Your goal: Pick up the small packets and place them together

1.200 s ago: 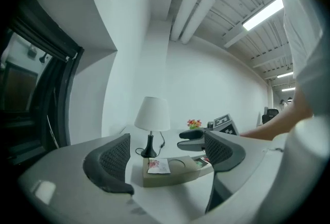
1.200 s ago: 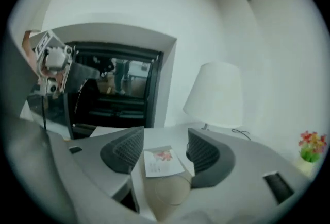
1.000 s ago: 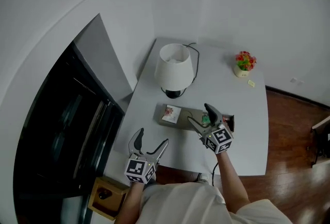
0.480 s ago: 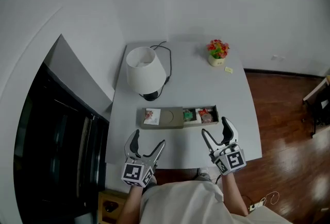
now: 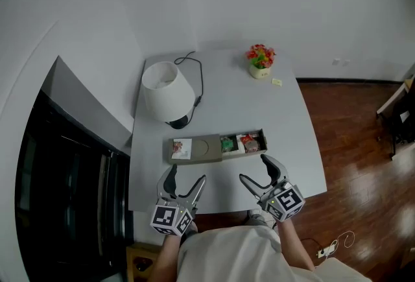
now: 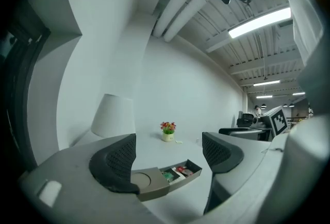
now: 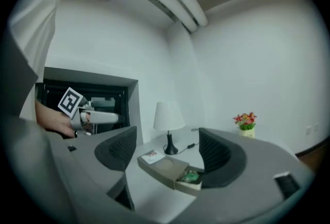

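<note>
Hovering over near edge of white counter (image 5: 259, 112): left gripper (image 5: 187, 177) jaws parted, empty; right gripper (image 5: 256, 172) jaws wide, empty, just pulled back from long grey-brown tray (image 5: 209, 150). Small colourful packets (image 5: 243, 143) grouped at tray's right end; white packet (image 5: 182, 148) alone at left.

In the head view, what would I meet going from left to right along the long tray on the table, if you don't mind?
White packet → round hollow → green packet → red packet.
</note>
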`<state>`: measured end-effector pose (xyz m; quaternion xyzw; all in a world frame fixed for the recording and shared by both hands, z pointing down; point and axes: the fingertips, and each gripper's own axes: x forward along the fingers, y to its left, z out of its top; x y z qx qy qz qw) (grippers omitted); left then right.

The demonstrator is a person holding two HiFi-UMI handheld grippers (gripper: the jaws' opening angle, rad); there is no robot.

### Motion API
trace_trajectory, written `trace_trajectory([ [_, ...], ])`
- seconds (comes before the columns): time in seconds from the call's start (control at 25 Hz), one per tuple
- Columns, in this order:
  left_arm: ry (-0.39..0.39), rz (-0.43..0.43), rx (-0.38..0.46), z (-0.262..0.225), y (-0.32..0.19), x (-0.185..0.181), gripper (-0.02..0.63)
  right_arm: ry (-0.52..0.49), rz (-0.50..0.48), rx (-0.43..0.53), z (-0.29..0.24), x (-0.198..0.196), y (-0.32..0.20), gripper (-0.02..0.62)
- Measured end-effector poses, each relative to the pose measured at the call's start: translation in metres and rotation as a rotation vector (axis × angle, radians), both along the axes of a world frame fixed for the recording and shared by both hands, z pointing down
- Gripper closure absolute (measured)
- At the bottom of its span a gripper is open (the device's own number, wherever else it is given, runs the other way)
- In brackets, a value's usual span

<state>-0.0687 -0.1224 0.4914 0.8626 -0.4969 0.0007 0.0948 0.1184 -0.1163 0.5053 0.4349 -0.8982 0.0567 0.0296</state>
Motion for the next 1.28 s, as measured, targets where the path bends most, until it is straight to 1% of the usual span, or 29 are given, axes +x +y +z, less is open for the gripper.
trace_trajectory([
  [0.12,-0.009,-0.007,0.015,0.000,-0.003,0.002,0.194,0.042,-0.029,-0.169,0.044,0.015,-0.020,0.225],
  [0.16,-0.013,-0.008,0.013,0.002,-0.003,0.003,0.186,0.059,-0.038,-0.216,0.057,0.020,-0.028,0.237],
  [0.2,-0.016,-0.013,0.009,0.003,-0.003,0.003,0.186,0.086,-0.053,-0.252,0.070,0.024,-0.035,0.239],
  [0.28,-0.017,-0.029,-0.001,0.007,-0.003,0.002,0.186,0.178,-0.106,-0.297,0.094,0.027,-0.051,0.239],
  [0.36,-0.011,-0.047,-0.018,0.010,-0.003,0.000,0.186,0.288,-0.180,-0.336,0.117,0.023,-0.071,0.239],
  [0.44,-0.008,-0.062,-0.032,0.014,-0.004,-0.002,0.186,0.360,-0.246,-0.409,0.142,0.015,-0.091,0.239],
  [0.56,-0.002,-0.078,-0.043,0.016,-0.005,-0.003,0.186,0.383,-0.291,-0.586,0.183,-0.003,-0.120,0.239],
  [0.64,-0.002,-0.085,-0.048,0.017,-0.004,-0.003,0.186,0.428,-0.295,-0.664,0.209,-0.014,-0.134,0.239],
  [0.76,-0.009,-0.095,-0.048,0.015,-0.001,-0.004,0.186,0.541,-0.291,-0.717,0.243,-0.023,-0.145,0.239],
  [0.84,-0.011,-0.109,-0.048,0.014,0.000,-0.008,0.186,0.588,-0.285,-0.739,0.258,-0.026,-0.150,0.242],
  [0.88,-0.011,-0.119,-0.049,0.014,0.001,-0.012,0.186,0.606,-0.284,-0.745,0.263,-0.027,-0.152,0.289],
  [0.92,-0.011,-0.130,-0.051,0.014,0.002,-0.016,0.186,0.623,-0.283,-0.750,0.268,-0.028,-0.154,0.302],
  [1.08,-0.013,-0.172,-0.064,0.017,0.007,-0.034,0.186,0.706,-0.280,-0.759,0.284,-0.030,-0.159,0.308],
  [1.2,-0.008,-0.198,-0.074,0.020,0.011,-0.044,0.186,0.767,-0.279,-0.743,0.279,-0.031,-0.158,0.340],
  [1.28,-0.005,-0.205,-0.075,0.021,0.013,-0.048,0.186,0.780,-0.292,-0.714,0.275,-0.034,-0.157,0.416],
])
